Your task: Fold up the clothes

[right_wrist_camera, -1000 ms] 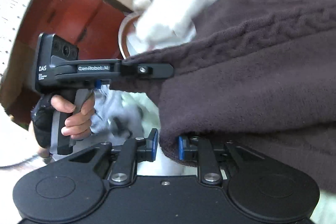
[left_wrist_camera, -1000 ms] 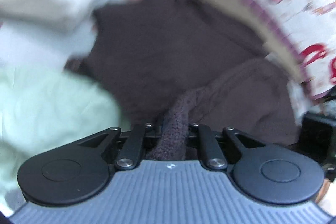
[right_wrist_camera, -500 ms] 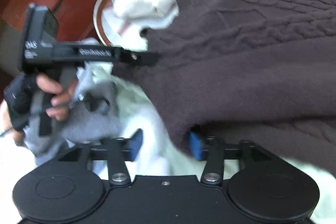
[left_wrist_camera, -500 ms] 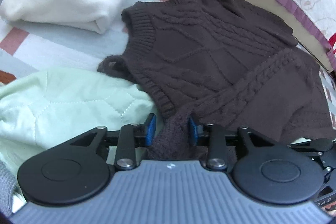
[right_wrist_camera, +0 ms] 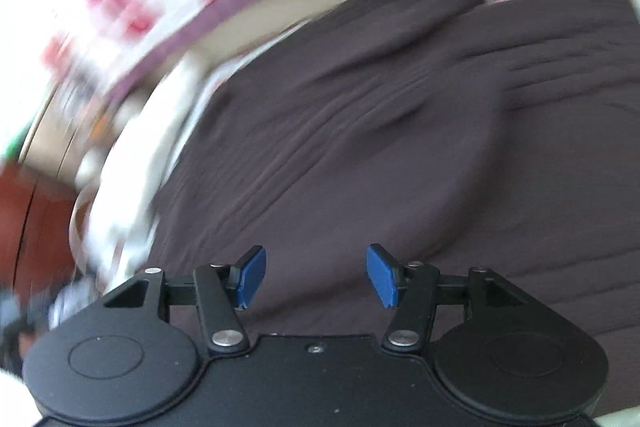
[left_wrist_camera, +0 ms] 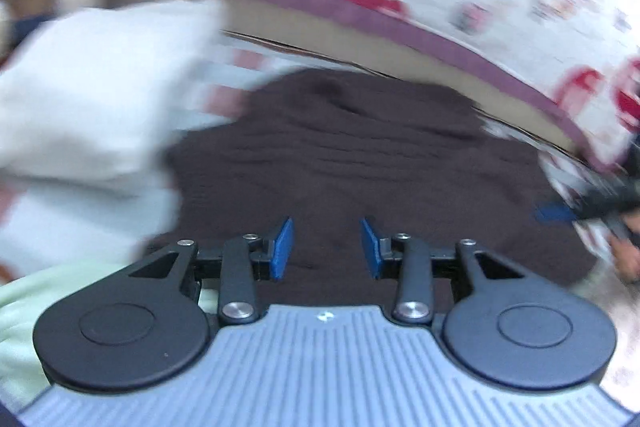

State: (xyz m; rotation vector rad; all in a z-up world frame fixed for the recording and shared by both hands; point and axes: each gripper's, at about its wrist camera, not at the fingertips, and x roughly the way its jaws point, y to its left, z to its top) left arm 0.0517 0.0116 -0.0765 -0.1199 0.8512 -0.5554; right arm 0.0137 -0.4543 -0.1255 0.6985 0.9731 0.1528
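Two tools, both with jaws apart and holding nothing. Left tool (left_wrist_camera: 326,249): jaws have just been opening, empty, above one brown sweater (left_wrist_camera: 360,163) spread ahead of it. Right tool (right_wrist_camera: 316,277): jaws have just been opening wider, empty, over the same sweater. One folded white garment (left_wrist_camera: 92,95) lies left of the left tool; one pale green garment (left_wrist_camera: 24,307) beside its base.

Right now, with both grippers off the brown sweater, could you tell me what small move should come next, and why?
Probably bring the left gripper down onto the nearest edge of the sweater and pinch it for another fold. Both it and the right gripper have just been opening, nothing sits between their fingers, and the sweater lies spread below them.
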